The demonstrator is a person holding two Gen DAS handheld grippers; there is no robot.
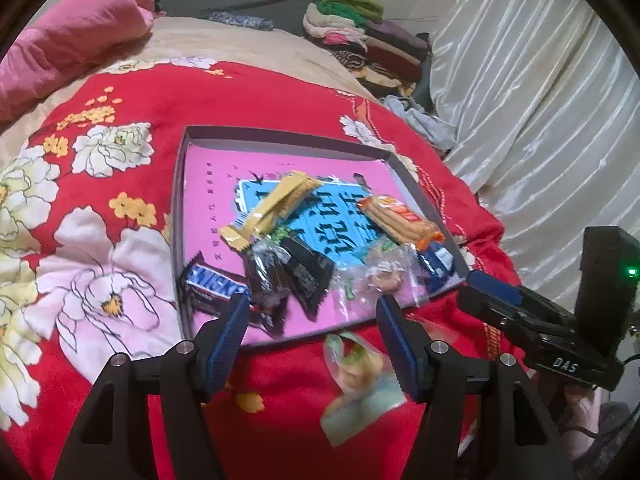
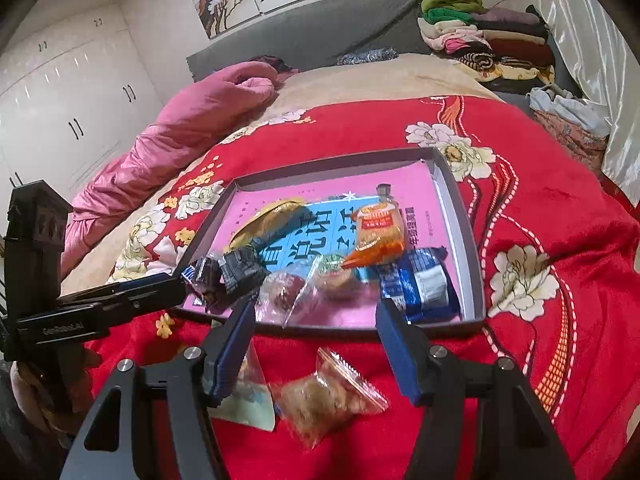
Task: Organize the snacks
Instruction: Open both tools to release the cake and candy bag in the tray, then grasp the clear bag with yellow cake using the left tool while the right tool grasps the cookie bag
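the shallow box (image 1: 182, 200) lies on the red flowered blanket (image 1: 280, 92) on the bed, and most snacks are already in it: a snickers bar (image 1: 214, 286) in the near left corner, dark wrapped bars (image 1: 288, 276), a yellow bar (image 1: 276, 204), an orange cracker pack (image 1: 400, 218) and a blue packet (image 2: 420, 286) by the right wall. two snacks remain on the blanket just outside the box's near edge: a clear bag of brown pieces (image 2: 328, 396) and a pale green packet (image 1: 356, 380).

the step in hand looks like picking up one of these. to do it well, lower the tool straight over the bag, pinch its bulky middle rather than a loose plastic corner, and lift it clear of the near wall before letting go over bare pink floor.

the right tool (image 2: 316, 344) stands wide open, holding nothing, with the clear bag between and below its pads. the left tool (image 1: 314, 340) is equally wide open and empty, above the green packet.
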